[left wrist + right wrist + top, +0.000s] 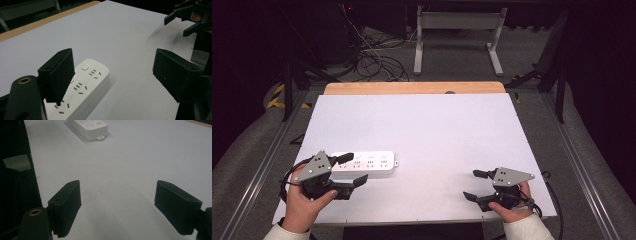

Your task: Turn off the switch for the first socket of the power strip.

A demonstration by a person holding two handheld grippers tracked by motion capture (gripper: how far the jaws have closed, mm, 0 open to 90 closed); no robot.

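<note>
A white power strip [366, 164] lies flat on the white table top [427, 130], near the front left. My left gripper [353, 170] hovers at the strip's left end, open, with one jaw above the strip and the other in front of it. In the left gripper view the strip [85, 87] runs under the left jaw, and the gripper [117, 75] holds nothing. My right gripper [475, 185] is open near the front right edge, well apart from the strip. In the right gripper view the strip [90, 127] lies far ahead of the gripper [117, 202], whose jaws are wide apart over bare table.
A wooden strip [414, 88] borders the table's far edge. Beyond it are white desk legs [457, 40] and cables [372, 60] on the floor. Metal rails [267, 160] run along both sides of the table.
</note>
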